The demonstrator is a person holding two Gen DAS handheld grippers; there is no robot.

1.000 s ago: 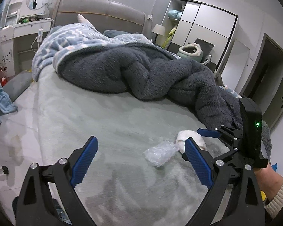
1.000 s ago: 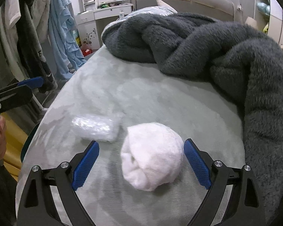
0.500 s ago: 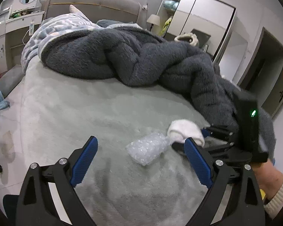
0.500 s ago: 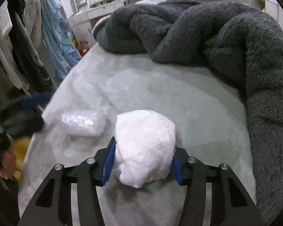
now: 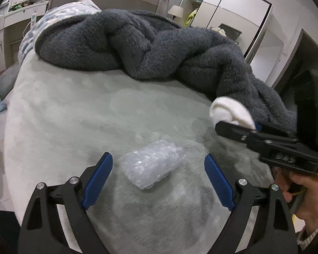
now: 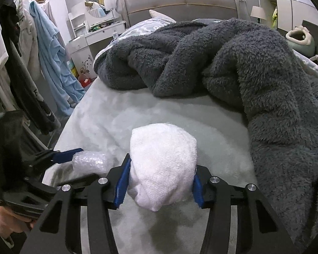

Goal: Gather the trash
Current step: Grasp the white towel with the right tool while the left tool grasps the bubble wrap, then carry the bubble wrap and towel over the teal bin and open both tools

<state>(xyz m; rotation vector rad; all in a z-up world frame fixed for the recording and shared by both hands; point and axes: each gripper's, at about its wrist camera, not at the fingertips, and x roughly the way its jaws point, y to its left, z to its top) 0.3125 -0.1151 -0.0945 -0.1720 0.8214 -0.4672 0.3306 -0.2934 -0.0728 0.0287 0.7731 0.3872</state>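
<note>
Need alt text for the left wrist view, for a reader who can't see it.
The left gripper, jaws closing but not yet touching, straddles a clear bubble-wrap wad on a pale green bed. At right, the right gripper holds a white cloth bundle beside a rumpled dark grey blanket.

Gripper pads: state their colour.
Blue, ribbed pads on black fingers, clearest in the left wrist view.

The only clear mark is a white letter "F" on the dark garment (image 6: 32, 94) hanging at the left of the right wrist view. Raised characters on the black body of the right gripper (image 5: 285, 159), at the right of the left wrist view, are too blurred to read.
</note>
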